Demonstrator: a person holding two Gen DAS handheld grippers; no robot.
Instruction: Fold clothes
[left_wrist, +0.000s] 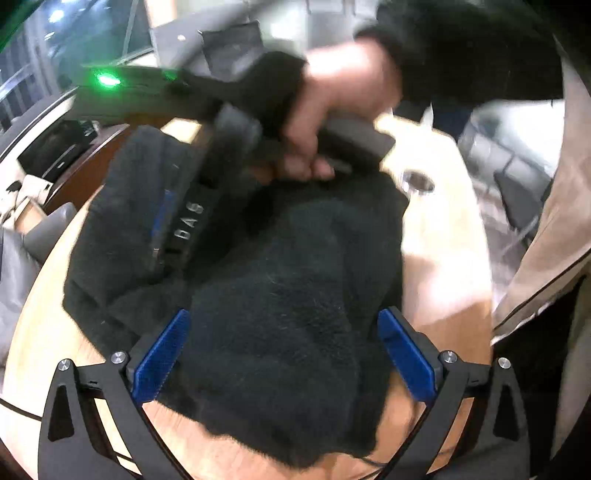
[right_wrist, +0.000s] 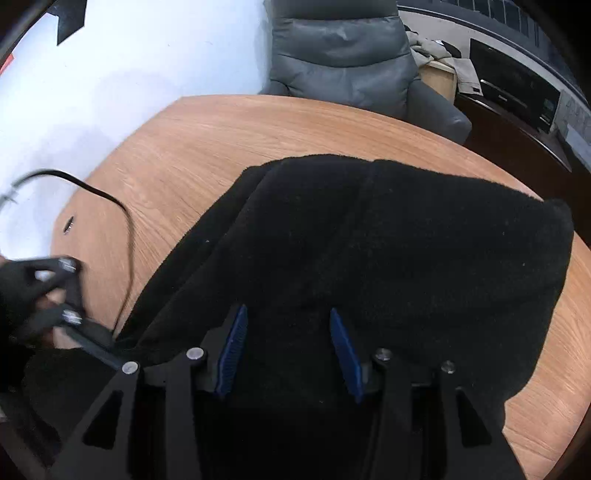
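Note:
A black fleece garment (left_wrist: 273, 288) lies bunched on a round wooden table (left_wrist: 443, 266). My left gripper (left_wrist: 282, 321) is open just above it, its blue pads wide apart on either side of the cloth. The right gripper's body (left_wrist: 221, 147) shows at the top of the left wrist view, held by a hand over the garment's far side. In the right wrist view the garment (right_wrist: 388, 251) fills the middle, and my right gripper (right_wrist: 288, 321) is open over it, blue pads apart. The left gripper's frame (right_wrist: 55, 295) shows blurred at the left edge.
A grey leather armchair (right_wrist: 343, 55) stands behind the table (right_wrist: 207, 147). A black cable (right_wrist: 118, 206) arcs over the table's left side. A metal grommet (left_wrist: 419, 182) is set in the tabletop. A beige coat (left_wrist: 554, 240) hangs at the right.

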